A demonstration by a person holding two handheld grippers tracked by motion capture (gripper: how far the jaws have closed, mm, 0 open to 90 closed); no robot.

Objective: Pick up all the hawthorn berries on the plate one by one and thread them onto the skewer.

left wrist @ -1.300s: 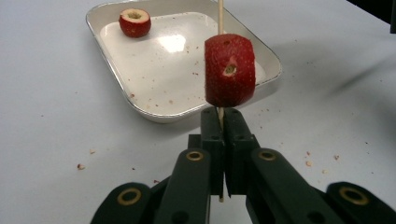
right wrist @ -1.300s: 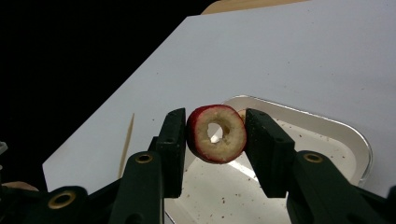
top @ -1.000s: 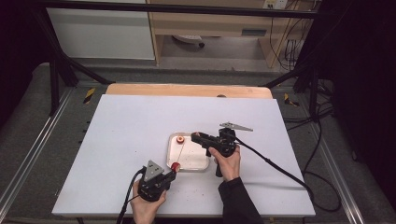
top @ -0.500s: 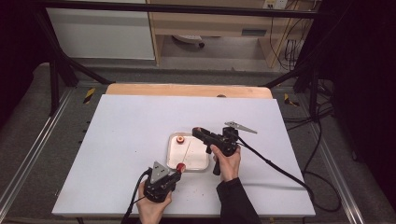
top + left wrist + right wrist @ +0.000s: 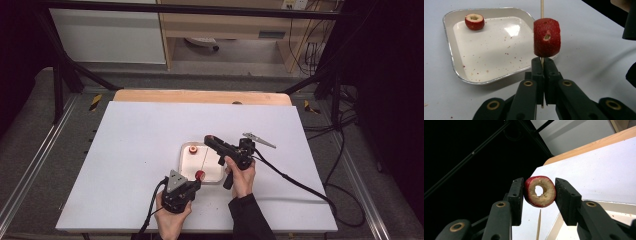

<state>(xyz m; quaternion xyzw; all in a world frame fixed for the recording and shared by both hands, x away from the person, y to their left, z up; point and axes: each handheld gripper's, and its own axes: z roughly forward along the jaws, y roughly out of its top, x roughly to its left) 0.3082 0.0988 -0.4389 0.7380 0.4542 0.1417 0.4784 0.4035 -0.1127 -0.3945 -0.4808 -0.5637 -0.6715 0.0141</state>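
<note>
- On the bench, beside the tray: left tool clamped shut on the low end of a skewer, with one red chunk already threaded and sitting just above the jaws.
- Above the tray's near side: right tool gripping a cored ring by its red skin, with the hole clear and facing that tool's camera.
- Changed within the last second: left tool slid a little toward the tray and the right tool, carrying skewer and chunk along. Right tool kept in place, grip unchanged.
- Seen in the right gripper view: skewer tip just below the ring and roughly in line with the hole, not yet entered.
- Meaning for the work: probably the lining-up step nearly done, with the stick brought to the waiting ring rather than the ring to the stick.
- Likely next: ring pushed down over the tip, or the stick raised through the hole, then slid along to meet the chunk.
- Still to thread: one more cored piece lying in the tray's far corner, well apart from both tools.
- Worth watching: a thin stick held only at its base, so a tip that may wander off the hole.
</note>
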